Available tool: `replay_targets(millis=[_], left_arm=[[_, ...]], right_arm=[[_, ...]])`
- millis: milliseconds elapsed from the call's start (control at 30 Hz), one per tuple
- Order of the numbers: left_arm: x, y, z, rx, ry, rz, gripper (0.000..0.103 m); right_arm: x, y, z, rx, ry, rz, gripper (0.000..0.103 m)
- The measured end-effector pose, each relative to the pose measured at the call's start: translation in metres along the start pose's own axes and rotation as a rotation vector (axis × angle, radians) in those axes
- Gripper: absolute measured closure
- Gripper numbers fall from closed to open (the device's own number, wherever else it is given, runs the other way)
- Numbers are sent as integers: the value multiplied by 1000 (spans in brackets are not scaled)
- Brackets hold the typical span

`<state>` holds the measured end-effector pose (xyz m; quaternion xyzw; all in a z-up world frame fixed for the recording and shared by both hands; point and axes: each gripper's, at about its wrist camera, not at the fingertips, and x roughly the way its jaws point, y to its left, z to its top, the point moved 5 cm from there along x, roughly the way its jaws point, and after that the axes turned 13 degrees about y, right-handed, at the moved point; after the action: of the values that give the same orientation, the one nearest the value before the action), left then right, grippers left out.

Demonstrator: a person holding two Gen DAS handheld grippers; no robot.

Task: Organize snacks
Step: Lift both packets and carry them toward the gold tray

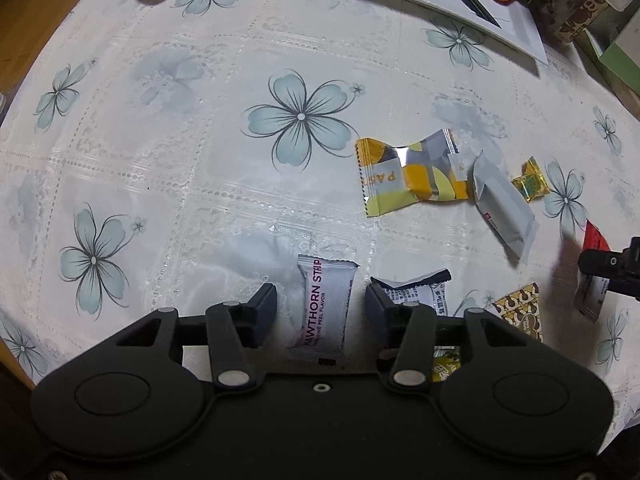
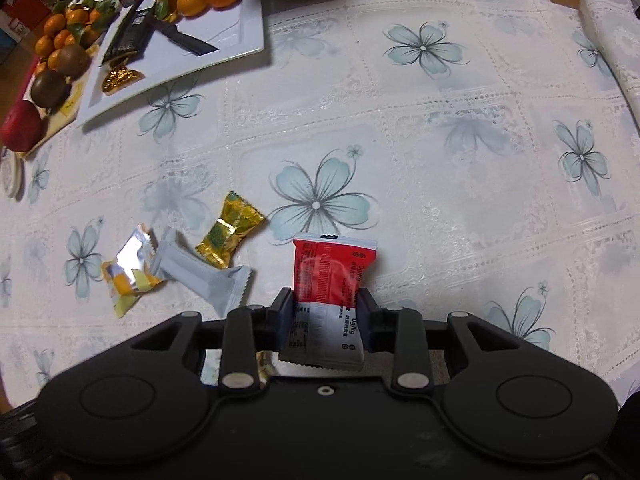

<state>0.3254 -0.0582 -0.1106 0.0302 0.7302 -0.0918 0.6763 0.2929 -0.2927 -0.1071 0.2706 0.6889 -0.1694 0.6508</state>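
Between the right claw [image 2: 323, 318] fingers sits the clamped red packet [image 2: 334, 266]; left claw [image 1: 320, 308], apart, straddles the hawthorn strip [image 1: 324, 304]; next, likely carry toward the tray [image 2: 224, 46] at 11 o'clock.

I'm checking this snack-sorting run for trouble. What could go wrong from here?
1. The left claw is open around the hawthorn strip, but a black-edged packet lies against its right finger; closing might pinch both.
2. The right claw grips the red packet only at its lower end, so it could slip or swing when carried.

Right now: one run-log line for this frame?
left gripper: open, straddling hawthorn strip packet | right gripper: shut on red-and-white packet | white tray: not reached
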Motion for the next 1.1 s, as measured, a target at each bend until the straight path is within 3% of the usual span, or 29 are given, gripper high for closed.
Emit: replay_targets(millis=[133, 167, 200, 333, 567, 800, 1100], left_arm=[[7, -4, 2, 17, 5, 38, 54], [6, -6, 1, 31, -5, 57, 69], [6, -8, 1, 40, -7, 57, 76], [1, -6, -2, 26, 3, -7, 77], [-44, 1, -34, 17, -84, -53, 76], [-65, -7, -95, 42, -83, -64, 76], [-67, -15, -174, 57, -66, -86, 76]], right_arm=[[-4, 0, -6, -12, 18, 52, 69], [-5, 0, -8, -17, 17, 56, 69], [-7, 0, -9, -21, 15, 55, 69], [-16, -2, -18, -45, -17, 40, 69], [-47, -18, -54, -72, -112, 45, 69], [-63, -36, -132, -67, -111, 118, 69], [-61, -54, -235, -68, -93, 114, 69]])
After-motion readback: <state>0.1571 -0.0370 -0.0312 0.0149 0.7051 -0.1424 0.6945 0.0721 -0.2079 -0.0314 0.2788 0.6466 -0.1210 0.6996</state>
